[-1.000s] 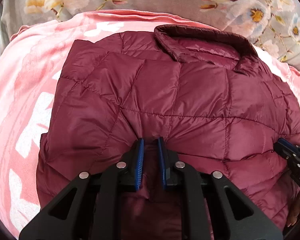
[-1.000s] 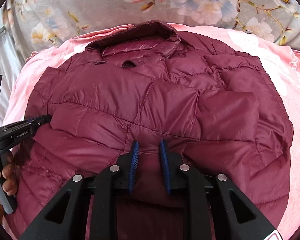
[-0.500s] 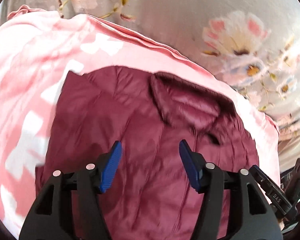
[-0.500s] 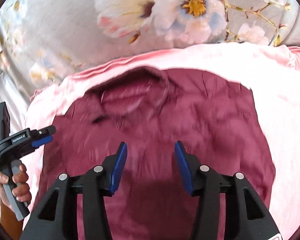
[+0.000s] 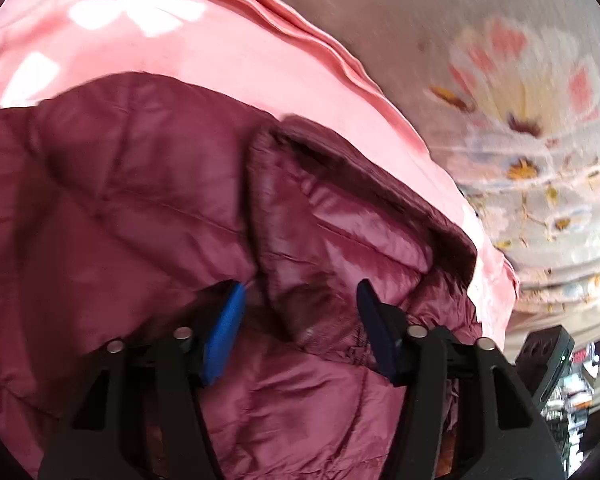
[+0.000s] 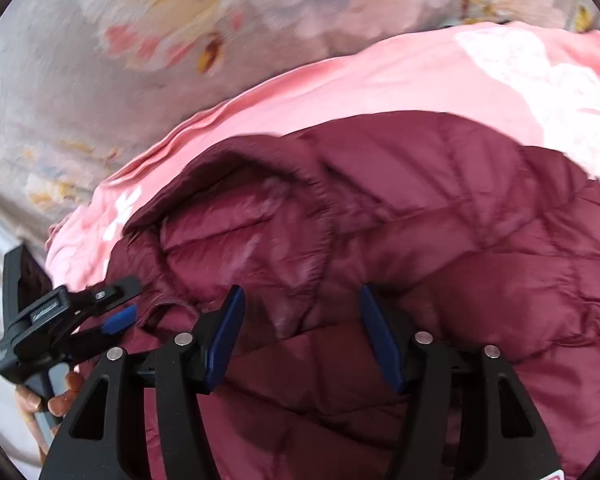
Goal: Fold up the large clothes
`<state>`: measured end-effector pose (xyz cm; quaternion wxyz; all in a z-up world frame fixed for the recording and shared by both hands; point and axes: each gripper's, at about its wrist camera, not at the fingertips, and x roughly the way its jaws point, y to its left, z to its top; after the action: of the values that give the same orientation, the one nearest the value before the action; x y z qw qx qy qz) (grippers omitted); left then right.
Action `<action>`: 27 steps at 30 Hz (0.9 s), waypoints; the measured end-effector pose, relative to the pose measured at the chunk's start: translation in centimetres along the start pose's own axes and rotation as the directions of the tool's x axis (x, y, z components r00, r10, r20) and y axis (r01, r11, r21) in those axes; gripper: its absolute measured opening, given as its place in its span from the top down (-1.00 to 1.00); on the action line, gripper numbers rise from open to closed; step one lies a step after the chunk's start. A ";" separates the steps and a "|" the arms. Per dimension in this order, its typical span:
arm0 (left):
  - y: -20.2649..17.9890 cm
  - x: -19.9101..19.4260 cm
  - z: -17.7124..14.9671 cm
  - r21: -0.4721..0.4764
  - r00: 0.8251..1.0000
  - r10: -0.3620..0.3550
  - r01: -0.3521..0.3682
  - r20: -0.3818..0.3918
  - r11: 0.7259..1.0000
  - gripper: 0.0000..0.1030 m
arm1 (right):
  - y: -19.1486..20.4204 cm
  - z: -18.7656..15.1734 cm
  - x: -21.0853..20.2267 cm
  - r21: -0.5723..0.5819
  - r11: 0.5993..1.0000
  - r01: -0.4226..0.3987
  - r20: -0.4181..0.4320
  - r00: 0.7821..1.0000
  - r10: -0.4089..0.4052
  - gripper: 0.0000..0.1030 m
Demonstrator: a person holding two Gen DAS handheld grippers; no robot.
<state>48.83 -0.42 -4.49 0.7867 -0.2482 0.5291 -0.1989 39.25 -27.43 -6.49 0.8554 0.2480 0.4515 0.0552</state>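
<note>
Bright daylight, motion blur, fisheye edges dark.

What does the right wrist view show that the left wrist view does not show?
Only the right wrist view shows the person's hand holding the left hand-held gripper, seen from the side. Only the left wrist view shows a cluttered area at its lower right edge. Both show the maroon quilted jacket, its collar, the pink cloth and the floral sheet.

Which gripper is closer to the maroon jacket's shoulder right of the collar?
Right. The right gripper hovers open beside that shoulder; the left gripper sits open beyond the collar's far end.
</note>
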 end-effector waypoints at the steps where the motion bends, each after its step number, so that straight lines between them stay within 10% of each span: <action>1: -0.3 0.2 -0.1 0.010 1.000 -0.011 0.012 -0.013 1.000 0.33 | 0.5 -0.1 0.1 -0.013 1.000 -0.014 -0.008 1.000 0.014 -0.01; 4: -1.1 0.2 -0.3 0.024 1.000 -0.023 0.024 -0.018 0.999 0.72 | 1.8 -0.1 -0.2 -0.033 0.998 -0.058 -0.028 0.998 0.057 0.65; 7: -2.1 -1.4 -0.7 0.052 0.999 -0.035 0.035 0.017 0.998 0.81 | 2.9 0.0 -2.8 -0.062 0.994 -0.094 0.038 0.995 0.096 0.78; 12: -2.7 -4.8 -2.0 0.119 0.995 -0.054 0.044 0.083 0.992 0.82 | 2.4 -1.5 -4.9 -0.113 0.991 -0.065 0.085 0.994 0.075 0.81; 17: -0.7 -1.3 -4.0 0.153 0.994 0.096 -0.104 0.055 0.983 0.83 | 0.6 -3.2 -1.2 -0.121 0.992 0.019 0.014 1.000 -0.017 0.82; 27: 0.1 0.9 -5.4 0.215 0.987 0.109 -0.132 0.119 0.968 0.81 | -0.3 -4.2 0.5 -0.146 0.989 0.034 0.026 0.999 -0.031 0.87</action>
<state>44.17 -1.90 -6.92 0.8471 -0.1364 0.4752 -0.1951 36.17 -25.99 -9.01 0.8773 0.1777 0.4401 0.0713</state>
